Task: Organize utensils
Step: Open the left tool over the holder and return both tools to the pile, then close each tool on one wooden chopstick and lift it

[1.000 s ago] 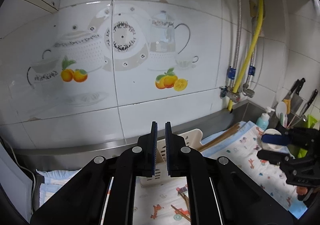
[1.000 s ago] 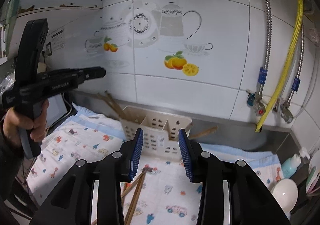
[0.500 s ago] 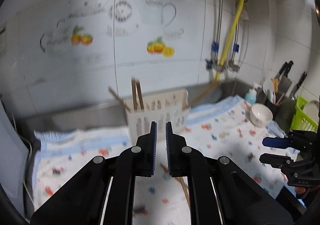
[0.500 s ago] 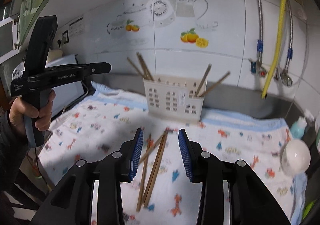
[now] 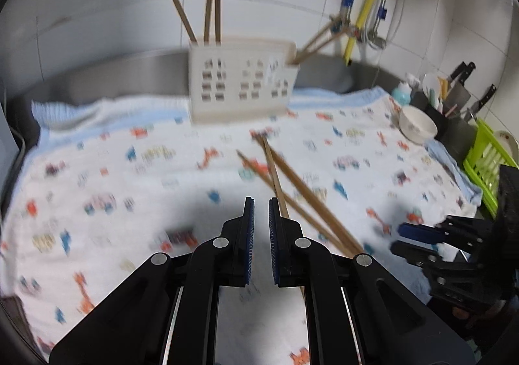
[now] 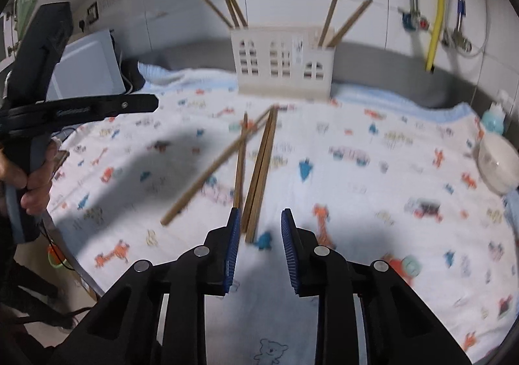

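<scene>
The loose chopsticks [image 6: 256, 170] lie in a small crossed heap on the printed cloth [image 6: 373, 177] that covers the counter, in front of the white holder [image 6: 283, 63] and well short of it. One of them slants away to your left across the others, while the rest run almost parallel toward the holder. The holder stands upright at the back of the cloth, near the tiled wall [image 6: 181, 28], with a few chopsticks already standing in its left end and two more leaning out of its right end. Your right gripper [image 6: 260, 219] hangs just above the near ends of the loose chopsticks, its jaws set fairly wide and holding nothing, with the nearest tips showing in the gap between them. Your left gripper [image 5: 261, 207] hovers over the cloth just to the left of the same heap, which in its view [image 5: 292, 183] passes under its right finger; its jaws are drawn to a narrow gap with nothing between them. Off to the right on the cloth sits a white bowl [image 5: 417, 124], and beyond it a green rack [image 5: 483, 164] and a holder of knives [image 5: 467, 86]. A yellow hose [image 6: 436, 5] hangs down the wall behind.
</scene>
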The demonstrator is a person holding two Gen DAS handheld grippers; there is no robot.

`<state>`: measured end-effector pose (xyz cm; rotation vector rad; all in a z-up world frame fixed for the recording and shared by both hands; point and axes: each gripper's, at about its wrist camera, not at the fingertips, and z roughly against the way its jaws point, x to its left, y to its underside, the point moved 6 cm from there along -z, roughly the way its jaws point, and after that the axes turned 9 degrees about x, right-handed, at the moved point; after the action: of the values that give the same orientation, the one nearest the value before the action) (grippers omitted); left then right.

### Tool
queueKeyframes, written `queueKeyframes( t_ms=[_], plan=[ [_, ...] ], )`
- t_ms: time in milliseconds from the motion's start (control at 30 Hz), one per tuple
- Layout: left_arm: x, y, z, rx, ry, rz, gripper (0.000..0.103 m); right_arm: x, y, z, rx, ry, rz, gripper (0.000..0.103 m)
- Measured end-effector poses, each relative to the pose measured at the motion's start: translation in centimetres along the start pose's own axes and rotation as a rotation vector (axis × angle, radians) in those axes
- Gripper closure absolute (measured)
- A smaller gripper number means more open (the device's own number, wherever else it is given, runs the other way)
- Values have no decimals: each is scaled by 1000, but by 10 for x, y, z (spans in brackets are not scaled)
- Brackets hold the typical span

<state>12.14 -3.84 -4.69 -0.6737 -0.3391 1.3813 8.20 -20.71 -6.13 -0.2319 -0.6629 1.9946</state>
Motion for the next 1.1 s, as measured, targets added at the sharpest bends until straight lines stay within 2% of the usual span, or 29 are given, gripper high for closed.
queueKeyframes(
  t_ms=[200,333,433,567,700,800,1100],
  plan=[
    [-20,33,-23,81,51,-26,94,1,10,-20,46,-2,-3,85],
    [-28,45,-34,113,71,-30,84,2,11,-27,56,-8,-6,88],
    [-35,48,-39,128,90,-31,84,3,11,-32,63,6,2,90],
    [-40,52,-48,147,90,-34,84,1,10,-31,58,50,10,94],
    [-38,54,-56,161,76,-19,84,-7,9,-32,59,54,-6,94],
    [-34,54,-61,169,48,-17,84,-8,8,-31,57,41,-14,94],
    [-35,51,-68,171,45,-8,84,-5,2,-39,54,20,-26,92]
  ],
)
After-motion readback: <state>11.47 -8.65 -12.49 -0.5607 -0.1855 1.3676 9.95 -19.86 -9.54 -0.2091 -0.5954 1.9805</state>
